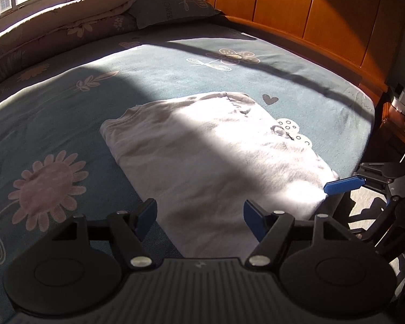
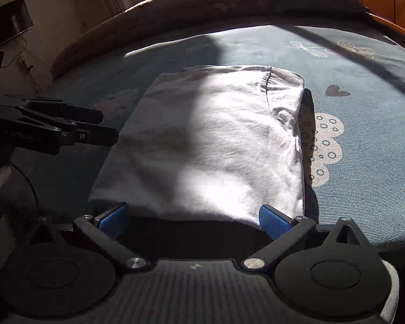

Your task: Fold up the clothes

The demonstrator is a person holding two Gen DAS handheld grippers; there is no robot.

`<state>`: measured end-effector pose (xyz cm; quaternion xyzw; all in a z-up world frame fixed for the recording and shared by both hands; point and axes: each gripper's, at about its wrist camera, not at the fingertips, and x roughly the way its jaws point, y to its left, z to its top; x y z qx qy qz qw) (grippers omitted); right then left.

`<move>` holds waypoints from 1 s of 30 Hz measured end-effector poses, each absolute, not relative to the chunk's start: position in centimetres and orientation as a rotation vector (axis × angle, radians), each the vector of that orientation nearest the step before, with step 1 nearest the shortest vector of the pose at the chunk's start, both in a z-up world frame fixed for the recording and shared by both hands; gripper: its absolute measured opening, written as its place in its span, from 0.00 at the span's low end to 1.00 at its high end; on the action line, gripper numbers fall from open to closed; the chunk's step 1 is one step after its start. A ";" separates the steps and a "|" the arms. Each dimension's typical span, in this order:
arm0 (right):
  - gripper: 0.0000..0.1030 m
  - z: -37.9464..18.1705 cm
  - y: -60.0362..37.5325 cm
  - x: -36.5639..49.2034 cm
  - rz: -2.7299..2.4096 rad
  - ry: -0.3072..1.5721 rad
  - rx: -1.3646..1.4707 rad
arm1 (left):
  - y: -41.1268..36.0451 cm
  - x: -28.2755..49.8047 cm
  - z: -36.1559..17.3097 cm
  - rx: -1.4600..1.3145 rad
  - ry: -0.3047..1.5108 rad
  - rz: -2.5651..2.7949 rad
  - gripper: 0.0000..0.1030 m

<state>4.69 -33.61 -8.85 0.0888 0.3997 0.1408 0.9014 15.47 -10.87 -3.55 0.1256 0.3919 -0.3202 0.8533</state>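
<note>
We are observing a white garment point(image 1: 202, 145), folded into a rough rectangle, lying flat on the blue floral bedsheet point(image 1: 54, 124) near the bed's near edge; a band of sunlight is crossing it, with shadow falling over its middle. In the left wrist view, the left gripper point(image 1: 199, 213) is hovering over the garment's near end with its blue-padded fingers point(image 1: 148, 210) spread wide, grasping nothing. In the right wrist view, the right gripper point(image 2: 193, 220) is sitting at the garment's point(image 2: 210, 140) near edge, its blue pads point(image 2: 272, 220) likewise standing well apart; the right pad is lying against the cloth's near right corner, though we are seeing no fabric pinched between the fingers. We are noting the right gripper's point(image 1: 343, 183) blue fingertip in the left view, just beside the garment's right corner, and the left gripper point(image 2: 105, 132) in the right view, just beside the garment's left edge; whether it is touching the cloth we cannot tell. A pillow point(image 1: 172, 5) and a rolled quilt point(image 1: 54, 32) are resting at the far side, against the wooden headboard point(image 1: 297, 10).
</note>
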 end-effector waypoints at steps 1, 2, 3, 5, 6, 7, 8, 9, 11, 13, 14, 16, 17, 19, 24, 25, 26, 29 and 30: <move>1.00 -8.4 -33.5 4.4 0.294 0.812 0.185 | -10.7 15.5 -3.5 0.263 0.829 -0.661 0.71; 1.00 -7.8 -33.2 4.2 0.309 0.789 0.193 | -10.6 15.6 -3.5 0.262 0.834 -0.648 0.73; 1.00 -7.5 -32.9 4.2 0.336 0.775 0.203 | -10.5 15.6 -3.5 0.258 0.836 -0.636 0.74; 1.00 -7.2 -32.1 4.5 0.387 0.766 0.214 | -10.3 15.5 -3.4 0.249 0.838 -0.625 0.74; 1.00 -7.8 -31.8 4.8 0.392 0.786 0.209 | -10.2 15.3 -3.2 0.244 0.836 -0.622 0.74; 1.00 -8.3 -31.4 5.0 0.393 0.810 0.203 | -10.0 15.1 -3.2 0.241 0.834 -0.622 0.74; 1.00 -9.1 -31.2 5.3 0.367 0.849 0.191 | -9.7 15.0 -3.1 0.238 0.832 -0.622 0.75; 1.00 -9.3 -31.1 5.2 0.353 0.857 0.183 | -9.5 14.8 -3.0 0.236 0.831 -0.623 0.76; 1.00 -8.6 -30.9 4.6 0.374 0.826 0.178 | -9.1 14.7 -3.0 0.228 0.834 -0.616 0.78; 1.00 -7.6 -30.7 4.3 0.393 0.789 0.166 | -8.8 14.8 -3.0 0.220 0.840 -0.604 0.78; 1.00 -7.3 -30.6 4.2 0.383 0.784 0.152 | -8.8 14.8 -3.0 0.218 0.840 -0.601 0.78; 1.00 -7.0 -31.0 4.0 0.347 0.777 0.139 | -8.8 14.7 -2.9 0.218 0.839 -0.608 0.78; 1.00 -6.9 -31.8 3.9 0.323 0.780 0.158 | -8.9 14.6 -2.9 0.221 0.837 -0.622 0.78; 1.00 -6.9 -33.6 3.6 0.308 0.783 0.233 | -9.5 14.2 -3.0 0.236 0.836 -0.652 0.78; 1.00 -8.4 -36.9 4.1 0.288 0.790 0.367 | -11.0 13.7 -3.3 0.270 0.842 -0.675 0.78; 1.00 -8.8 -37.4 4.4 0.262 0.791 0.369 | -11.3 13.6 -3.4 0.277 0.843 -0.680 0.78; 1.00 -8.8 -38.0 4.6 0.256 0.785 0.397 | -11.6 13.5 -3.5 0.284 0.844 -0.684 0.78; 1.00 -8.1 -39.6 4.8 0.220 0.749 0.441 | -12.1 13.1 -3.0 0.306 0.829 -0.708 0.78; 1.00 -7.6 -40.2 4.5 0.206 0.738 0.443 | -12.4 13.0 -2.9 0.317 0.824 -0.722 0.78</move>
